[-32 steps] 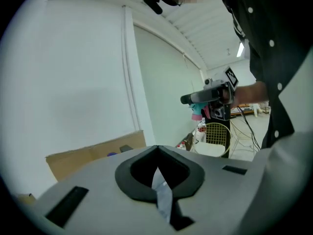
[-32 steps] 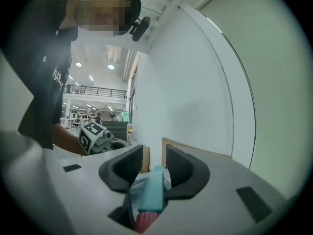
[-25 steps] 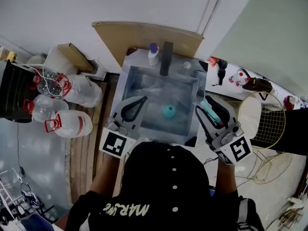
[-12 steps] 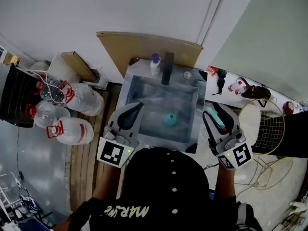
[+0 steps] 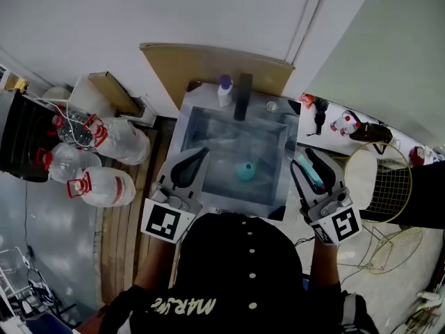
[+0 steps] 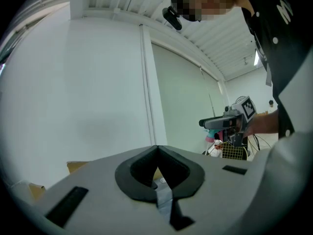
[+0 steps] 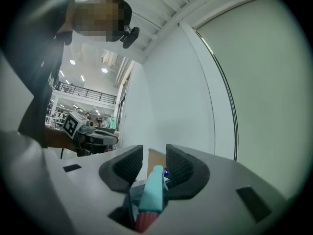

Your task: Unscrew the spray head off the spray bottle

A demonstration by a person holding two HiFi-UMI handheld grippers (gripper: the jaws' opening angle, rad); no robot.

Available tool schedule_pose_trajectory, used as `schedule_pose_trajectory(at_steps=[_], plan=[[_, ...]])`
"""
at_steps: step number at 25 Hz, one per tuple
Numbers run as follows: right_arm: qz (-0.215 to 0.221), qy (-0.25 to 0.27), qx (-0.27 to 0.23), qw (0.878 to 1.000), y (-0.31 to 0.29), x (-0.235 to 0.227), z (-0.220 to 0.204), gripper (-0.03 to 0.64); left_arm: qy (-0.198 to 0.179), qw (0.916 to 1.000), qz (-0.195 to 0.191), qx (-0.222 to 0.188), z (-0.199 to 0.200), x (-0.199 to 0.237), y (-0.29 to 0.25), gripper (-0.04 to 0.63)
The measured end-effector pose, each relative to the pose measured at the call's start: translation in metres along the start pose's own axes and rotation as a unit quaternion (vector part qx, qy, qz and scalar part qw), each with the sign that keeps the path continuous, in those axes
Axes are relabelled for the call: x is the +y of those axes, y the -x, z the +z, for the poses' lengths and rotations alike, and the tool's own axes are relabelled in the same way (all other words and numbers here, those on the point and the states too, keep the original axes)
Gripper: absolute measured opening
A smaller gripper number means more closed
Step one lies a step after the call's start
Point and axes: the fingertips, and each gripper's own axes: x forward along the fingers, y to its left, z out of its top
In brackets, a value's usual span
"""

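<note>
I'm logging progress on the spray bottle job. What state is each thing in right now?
Left tongs: shut, nothing between them.
Right tongs: shut on the teal spray head, held in the air beside the sink.
Teal object: resting in the sink, untouched.
Purple-capped bottle: upright at the sink's back rim.

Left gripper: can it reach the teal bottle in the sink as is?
Probably yes: left gripper sits at the sink's left edge with nothing between it and the teal bottle. Its jaws are shut, so they'd need opening first.
</note>
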Motion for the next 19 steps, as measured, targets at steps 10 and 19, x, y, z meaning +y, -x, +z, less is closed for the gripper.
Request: schedule_pose_trajectory(at_steps=[10,19], plan=[[0.010,0.016,0.009,1.000,0.000,0.002,-0.003,0.164,-0.011,0.9998,-0.012,0.007,0.001,-0.009,-0.004,0.025],[0.011,0.012,0.003,1.000,-0.005,0.000,-0.002,0.164,-0.010,0.9998,-0.014,0.007,0.001,-0.011,-0.010,0.025]])
